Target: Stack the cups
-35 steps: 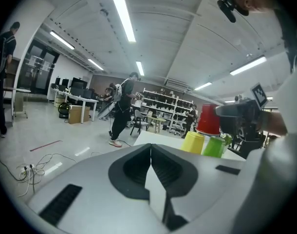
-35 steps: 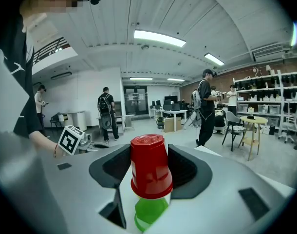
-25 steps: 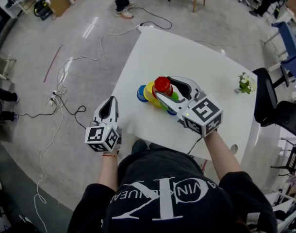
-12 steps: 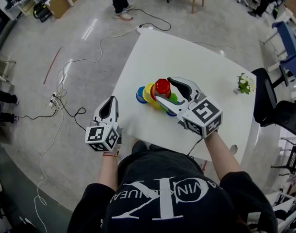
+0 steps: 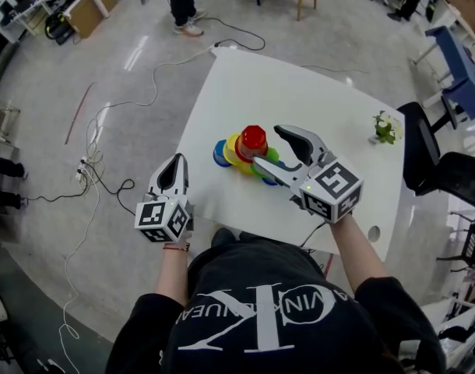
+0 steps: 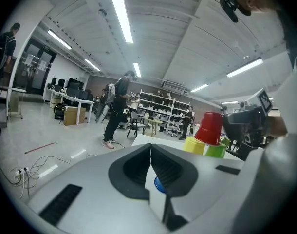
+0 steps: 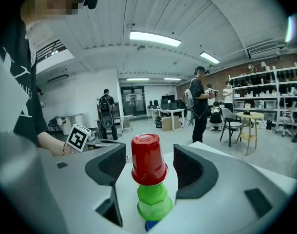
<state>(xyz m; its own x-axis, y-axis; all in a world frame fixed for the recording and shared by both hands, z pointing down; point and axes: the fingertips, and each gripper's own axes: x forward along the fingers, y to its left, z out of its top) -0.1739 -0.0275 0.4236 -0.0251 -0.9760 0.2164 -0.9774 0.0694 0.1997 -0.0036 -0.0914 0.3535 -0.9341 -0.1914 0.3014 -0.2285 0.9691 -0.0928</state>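
Four plastic cups cluster near the middle of the white table (image 5: 315, 100): a red cup (image 7: 148, 160), mouth down, is perched on a green cup (image 7: 153, 201), with a yellow cup (image 5: 236, 148) and a blue cup (image 5: 219, 153) just beside. The right gripper (image 5: 267, 145) has just been opening, and its jaws stand wide either side of the red cup without touching it. The left gripper (image 5: 175, 162) hangs off the table's near edge, jaws pressed together on nothing. The cups look light, thin-walled and smooth, so they are likely to tip or flex. A gentle hold across the side wall, midway up, seems best. Red and green, both inverted, hold nothing.
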